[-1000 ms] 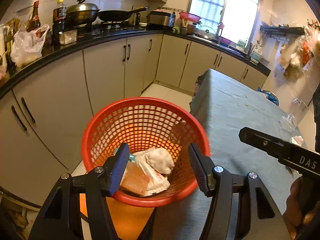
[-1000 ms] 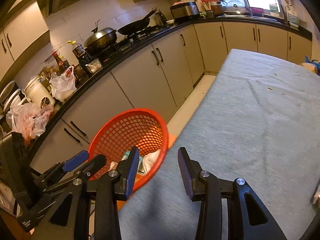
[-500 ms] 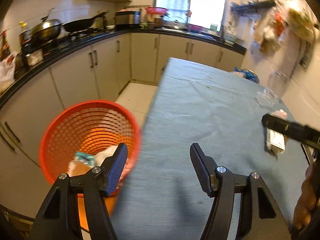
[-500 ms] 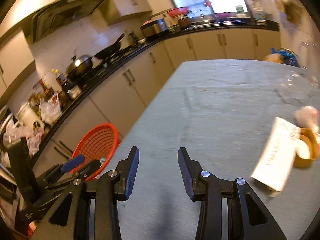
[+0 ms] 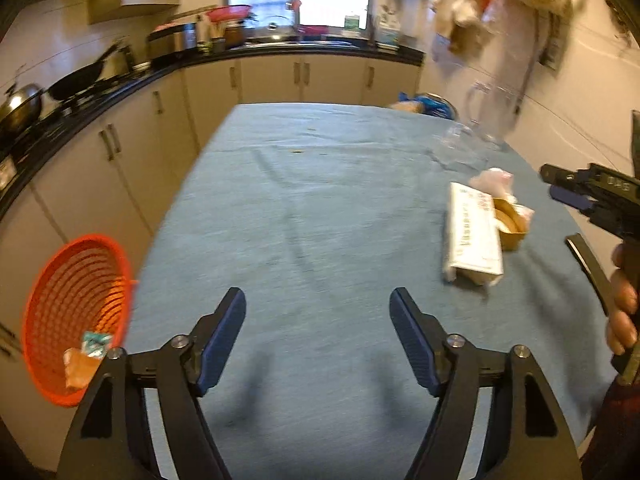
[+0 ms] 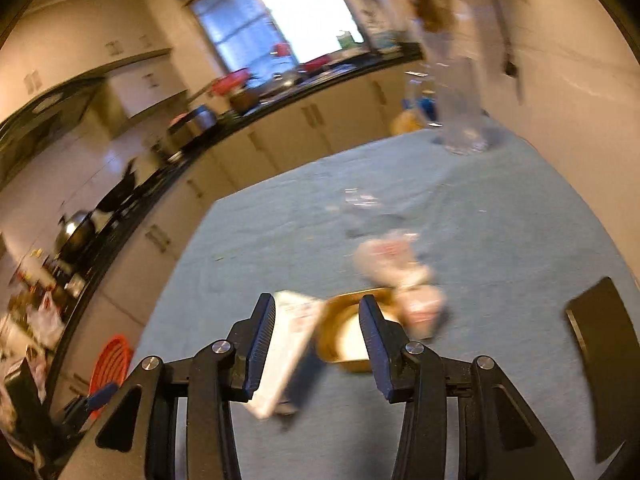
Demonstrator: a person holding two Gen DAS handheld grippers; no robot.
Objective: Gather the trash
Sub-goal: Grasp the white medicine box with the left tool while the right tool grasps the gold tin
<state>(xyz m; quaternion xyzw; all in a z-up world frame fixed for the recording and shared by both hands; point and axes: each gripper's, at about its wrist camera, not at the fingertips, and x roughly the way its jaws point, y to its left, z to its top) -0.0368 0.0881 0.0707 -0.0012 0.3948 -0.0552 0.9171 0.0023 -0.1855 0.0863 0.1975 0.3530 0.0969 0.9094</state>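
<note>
The orange mesh basket (image 5: pixel 76 312) stands off the table's left edge and holds some wrappers. On the blue-grey tablecloth (image 5: pixel 320 200) lies a pile of trash: a white paper package (image 5: pixel 474 236), a brown paper bowl (image 5: pixel 510 224) and crumpled plastic (image 5: pixel 494 180). My left gripper (image 5: pixel 316 294) hovers over bare cloth, its jaws opening with nothing between them. My right gripper (image 6: pixel 316 299) hangs just above the package (image 6: pixel 288 344) and the bowl (image 6: pixel 344 340), its jaws opening without touching either. The plastic (image 6: pixel 392 256) lies beyond them.
A clear glass jug (image 5: pixel 488 120) stands at the table's far right by the wall. A black flat object (image 6: pixel 604 344) sits at the right edge. Cabinets and a cluttered counter (image 5: pixel 120 92) run along the left and back. A hand (image 5: pixel 624 308) holds the right gripper.
Both views have swung right, from the orange basket to the table. The trash pile has come into view under the right gripper. The left jaws stand wider.
</note>
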